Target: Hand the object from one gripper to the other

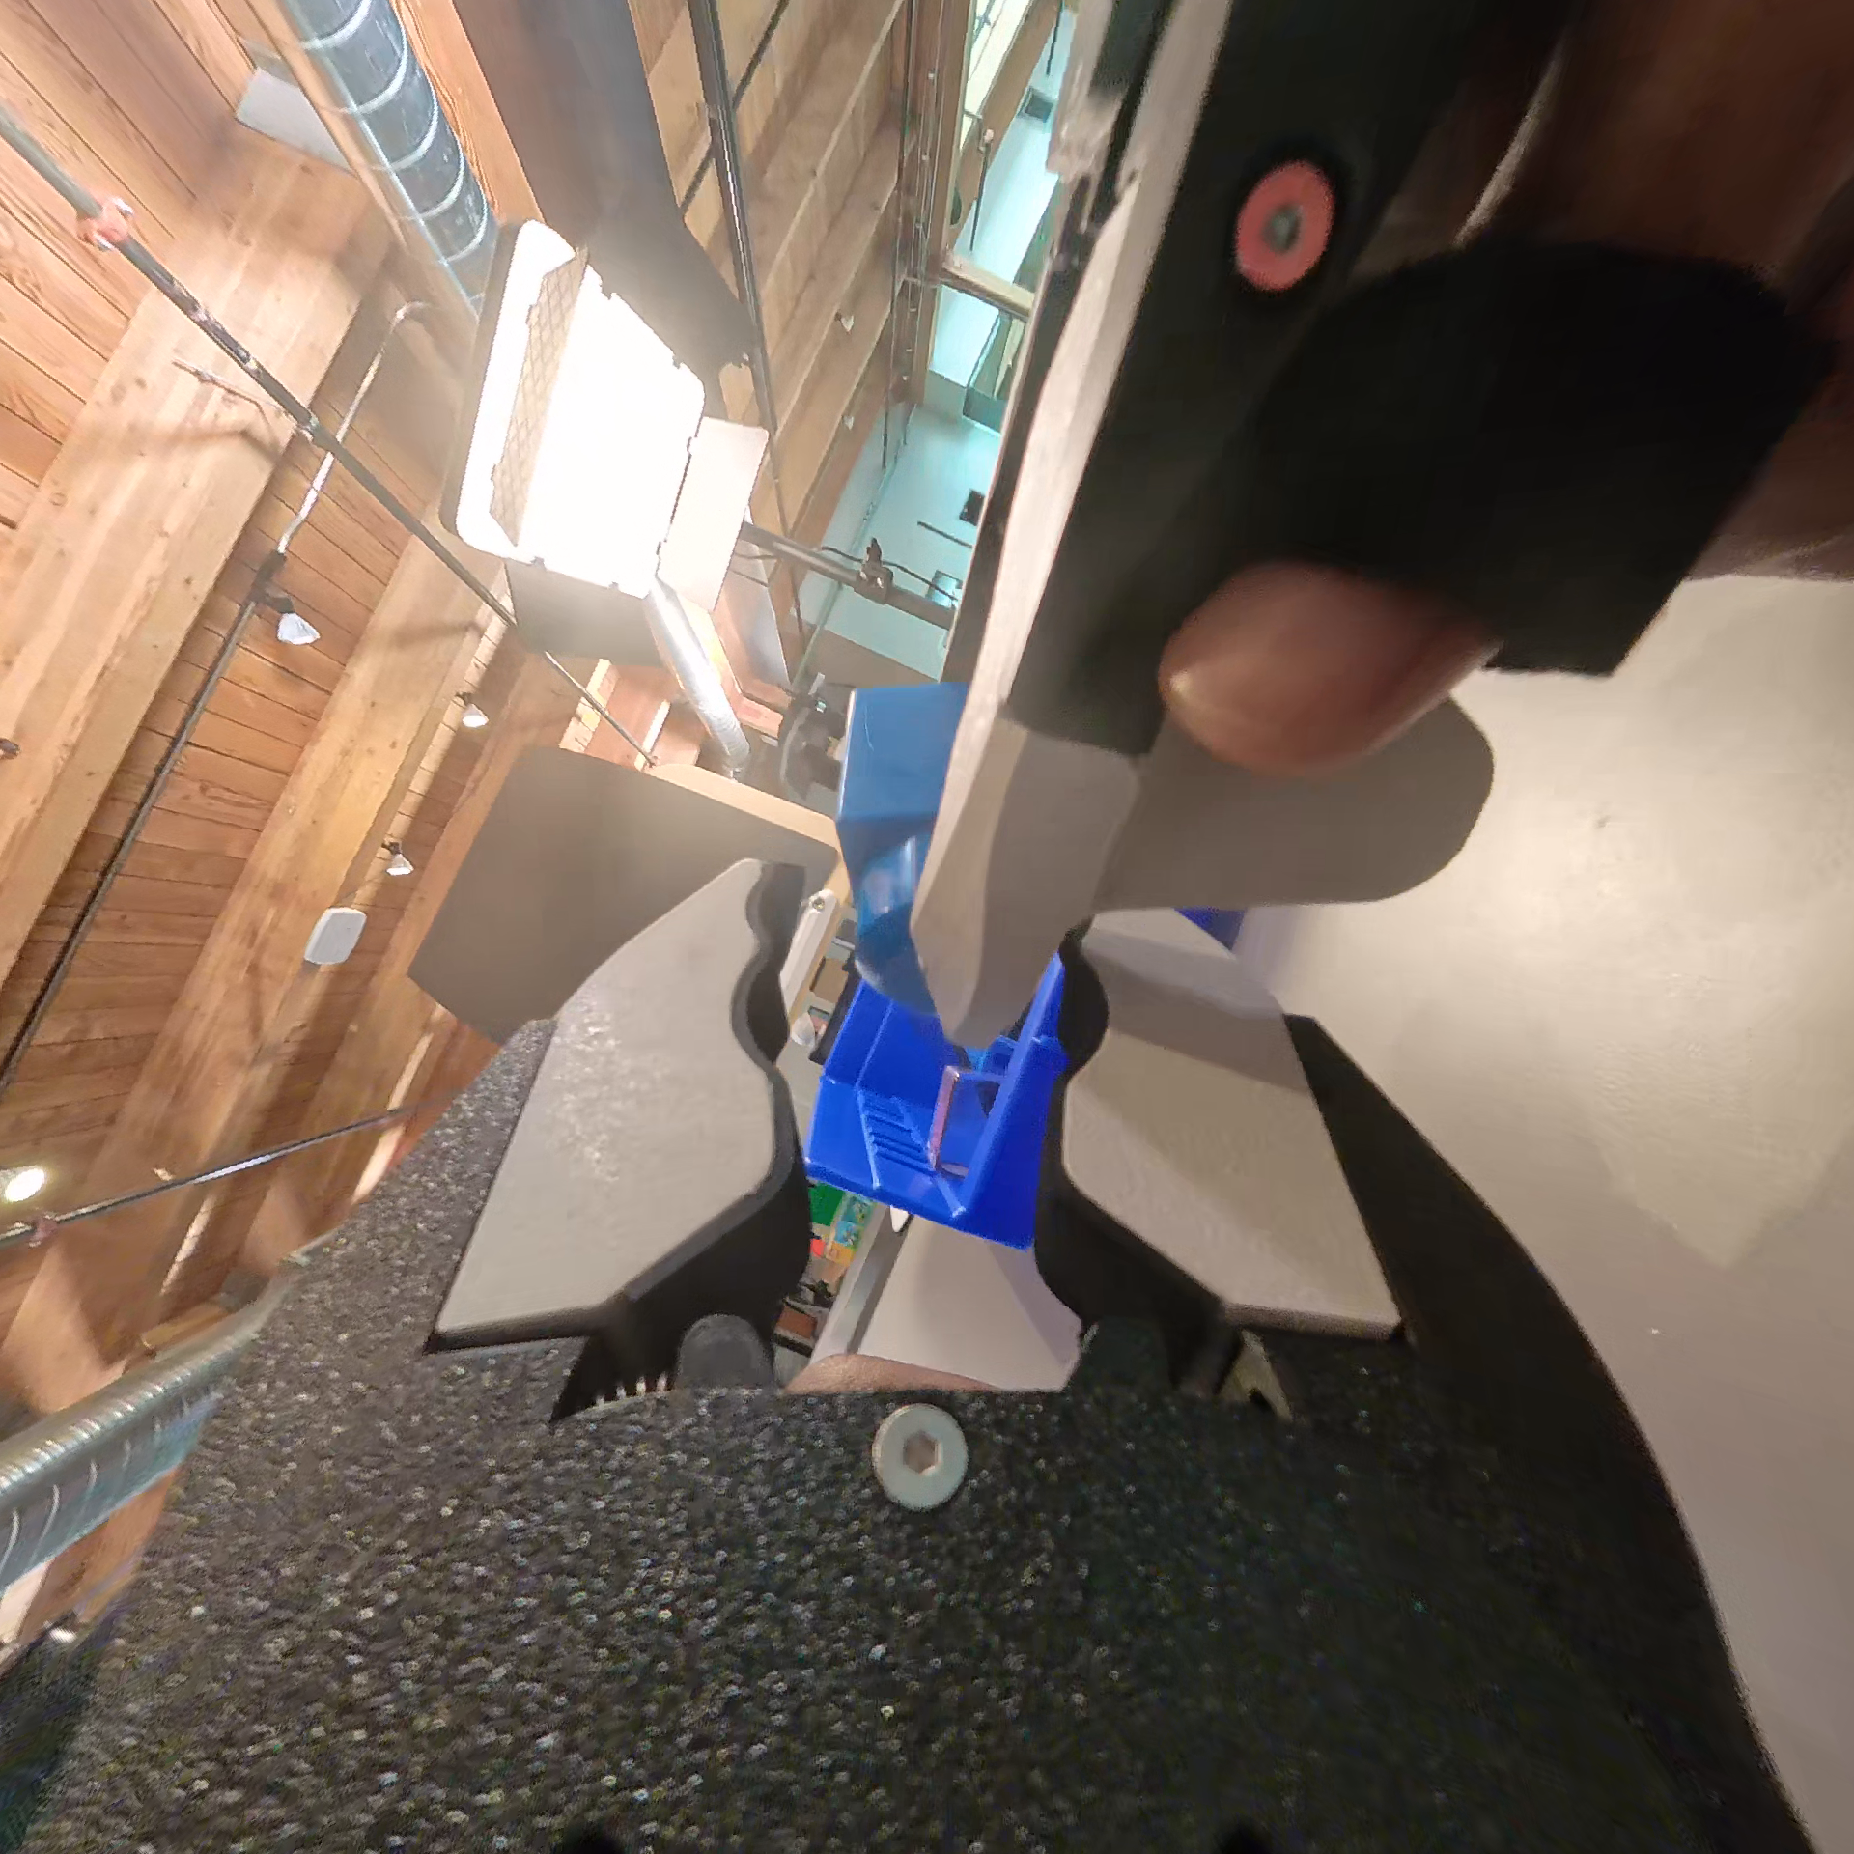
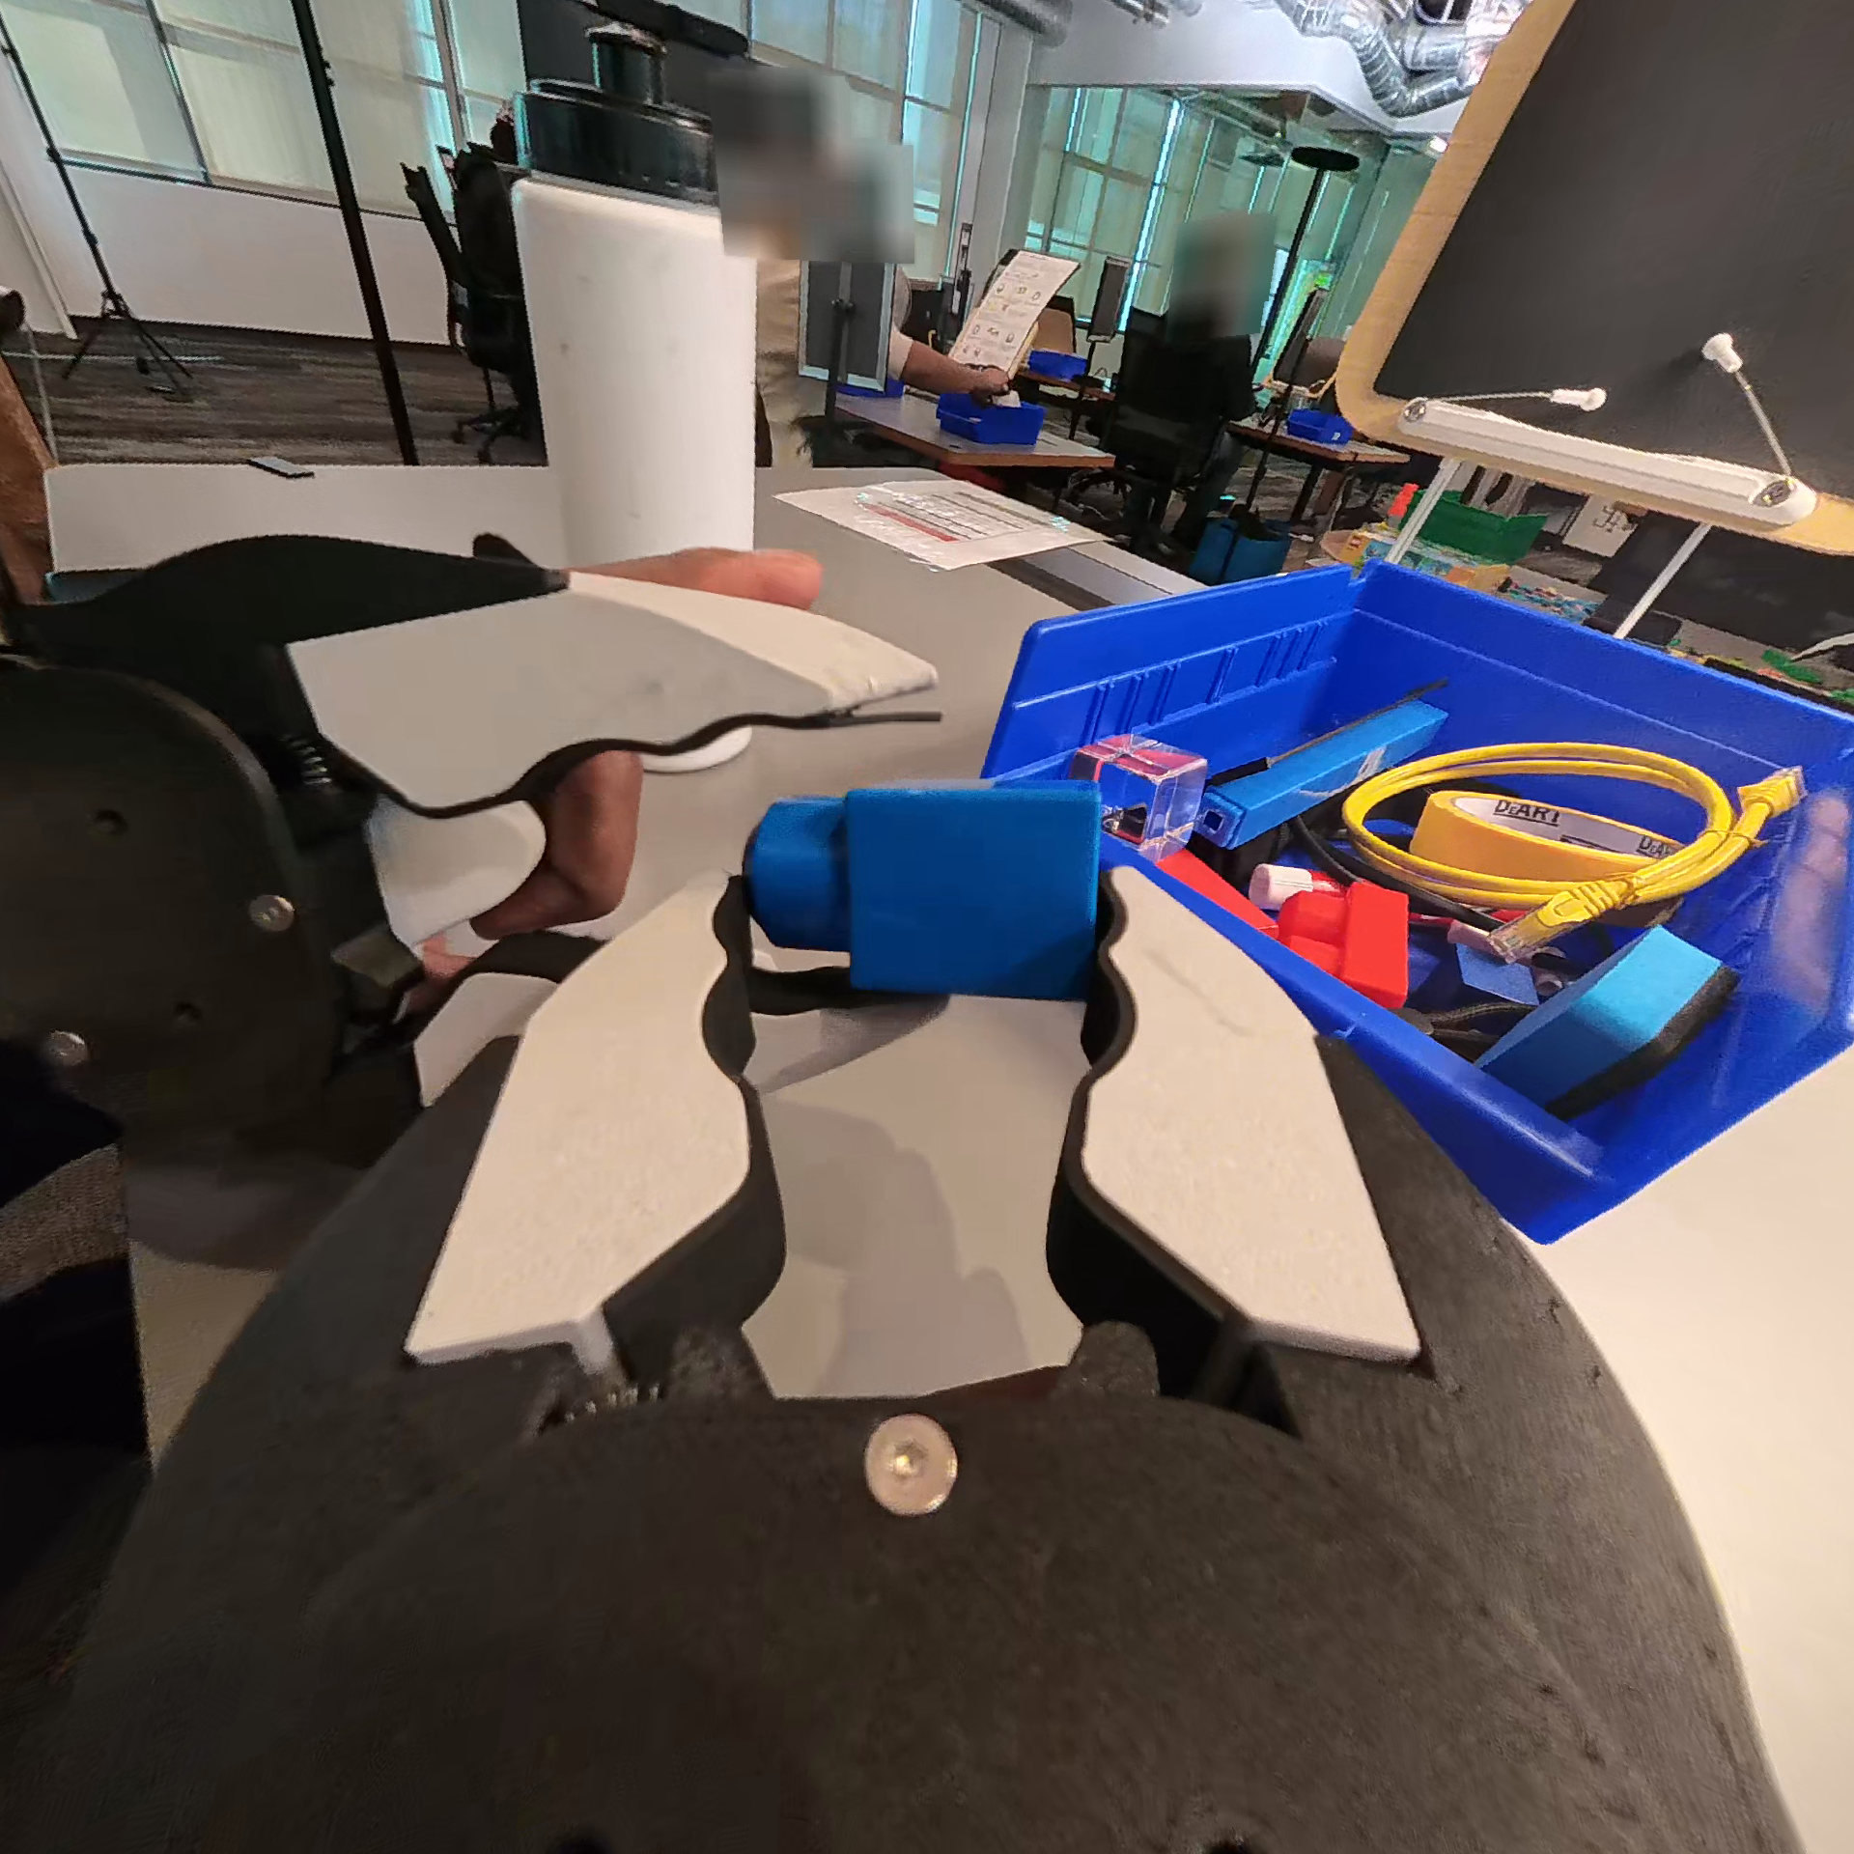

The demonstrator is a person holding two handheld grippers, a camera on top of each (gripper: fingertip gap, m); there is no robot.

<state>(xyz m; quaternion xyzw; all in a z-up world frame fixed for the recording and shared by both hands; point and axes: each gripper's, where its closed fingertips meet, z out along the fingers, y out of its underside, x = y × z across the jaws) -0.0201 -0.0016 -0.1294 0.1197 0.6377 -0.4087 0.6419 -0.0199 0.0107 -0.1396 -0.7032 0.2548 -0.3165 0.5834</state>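
Observation:
The object is a blue plastic block (image 2: pixel 963 883), a square plate with a short cylinder on its left side. My right gripper (image 2: pixel 918 893) is shut on it, one fingertip on each side, just above the grey table (image 2: pixel 903 622). My left gripper's fingers (image 2: pixel 602 672) show side-on at the left, close above the block. In the left wrist view my left gripper (image 1: pixel 923 903) is open, jaws wide apart. The right gripper's finger (image 1: pixel 1003 883) comes down from the upper right with the blue block (image 1: pixel 883 793) at the left gripper's fingertips. The left jaws are not touching the block.
A blue bin (image 2: pixel 1304 642) at the right holds a yellow cable (image 2: pixel 1565 803), a tape roll, red pieces, a clear cube and a blue sponge. A white bottle (image 2: pixel 642 401) stands behind the left gripper. A black board (image 2: pixel 1605 201) hangs upper right. People sit at far desks.

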